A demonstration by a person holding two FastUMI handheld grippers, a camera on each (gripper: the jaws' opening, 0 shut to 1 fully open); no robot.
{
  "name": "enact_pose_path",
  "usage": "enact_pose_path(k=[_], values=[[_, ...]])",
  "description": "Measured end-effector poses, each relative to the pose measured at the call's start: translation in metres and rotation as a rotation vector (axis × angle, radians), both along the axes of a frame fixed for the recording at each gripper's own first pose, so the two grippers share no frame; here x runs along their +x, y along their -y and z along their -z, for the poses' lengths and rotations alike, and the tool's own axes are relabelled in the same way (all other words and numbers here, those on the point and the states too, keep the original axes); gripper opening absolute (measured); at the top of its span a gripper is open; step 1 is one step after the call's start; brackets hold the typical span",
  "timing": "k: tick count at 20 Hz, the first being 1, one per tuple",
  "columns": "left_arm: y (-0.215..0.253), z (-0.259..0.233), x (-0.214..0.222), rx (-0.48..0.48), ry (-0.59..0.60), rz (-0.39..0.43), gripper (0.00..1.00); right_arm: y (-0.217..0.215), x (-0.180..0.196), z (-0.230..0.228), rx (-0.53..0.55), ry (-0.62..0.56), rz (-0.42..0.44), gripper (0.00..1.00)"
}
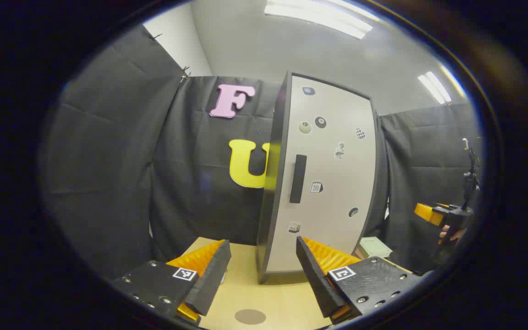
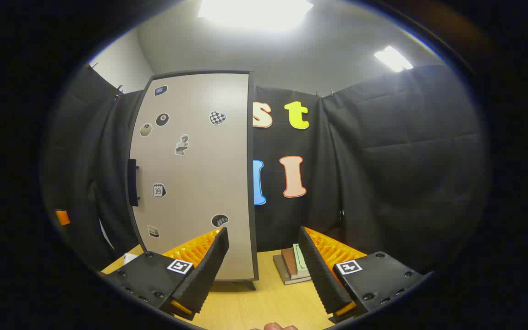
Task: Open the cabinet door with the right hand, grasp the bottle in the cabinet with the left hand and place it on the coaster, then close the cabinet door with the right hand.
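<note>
— Pale wood table (image 1: pixel 282 293), nearest item?
— Confirmed in the left gripper view. Left gripper (image 1: pixel 264 270) low over it, fingers spread wide, nothing between them. Round grey-brown coaster (image 1: pixel 250 316) flat on the wood just ahead of the fingers, bare.

— Next back?
— Tall cabinet (image 1: pixel 273 183) standing on the table, dark frame, light grey door (image 1: pixel 332 183) shut flush. Dark upright handle (image 1: pixel 298 178) near the door's left edge. Several small stickers scattered across the door face.

— Bottle?
— Not visible; door closed over the cabinet's inside, so contents cannot be told.

— Right of the cabinet?
— Small stack of books (image 1: pixel 373 247) on the table, pale green cover on top. Farther right, near the wall, the other gripper held in a hand (image 1: pixel 449 233), well apart from the cabinet.

— Right gripper view, same order?
— Right gripper (image 2: pixel 264 270) above the table (image 2: pixel 264 307), fingers wide apart, holding nothing. Fingertip of a person at the bottom edge. Cabinet door (image 2: pixel 195 174) just beyond the left finger, closed, handle (image 2: pixel 132 182) at its far left edge, untouched. Books (image 2: pixel 294 266) lying on the table between the two fingers' line of sight, beside the cabinet's right side.

— Farthest?
— Black cloth wall behind everything; grey ceiling with bright light panels (image 2: pixel 255 9) above.
</note>
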State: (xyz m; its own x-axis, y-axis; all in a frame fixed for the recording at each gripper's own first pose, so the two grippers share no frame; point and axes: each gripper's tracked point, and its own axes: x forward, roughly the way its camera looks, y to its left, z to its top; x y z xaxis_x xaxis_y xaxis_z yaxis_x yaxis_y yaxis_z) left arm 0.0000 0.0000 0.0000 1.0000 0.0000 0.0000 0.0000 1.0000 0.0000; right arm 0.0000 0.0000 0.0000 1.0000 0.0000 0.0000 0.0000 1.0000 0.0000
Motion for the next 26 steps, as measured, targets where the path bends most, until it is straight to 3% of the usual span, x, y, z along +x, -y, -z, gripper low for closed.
enact_pose_path(k=[6, 13, 18, 26], values=[[0.005, -0.026, -0.001, 0.017, -0.019, 0.014, 0.88, 0.001, -0.003, -0.027, 0.006, 0.006, -0.019, 0.96], [0.021, -0.025, -0.005, 0.113, -0.038, 0.016, 0.88, -0.014, -0.008, -0.045, 0.014, 0.011, -0.078, 0.97], [0.029, 0.0, -0.005, 0.038, -0.076, 0.031, 0.88, -0.031, -0.009, -0.043, -0.002, -0.016, -0.132, 0.96], [0.01, 0.011, -0.023, 0.038, -0.1, -0.034, 0.87, -0.07, -0.008, -0.044, -0.007, -0.041, -0.222, 0.97]])
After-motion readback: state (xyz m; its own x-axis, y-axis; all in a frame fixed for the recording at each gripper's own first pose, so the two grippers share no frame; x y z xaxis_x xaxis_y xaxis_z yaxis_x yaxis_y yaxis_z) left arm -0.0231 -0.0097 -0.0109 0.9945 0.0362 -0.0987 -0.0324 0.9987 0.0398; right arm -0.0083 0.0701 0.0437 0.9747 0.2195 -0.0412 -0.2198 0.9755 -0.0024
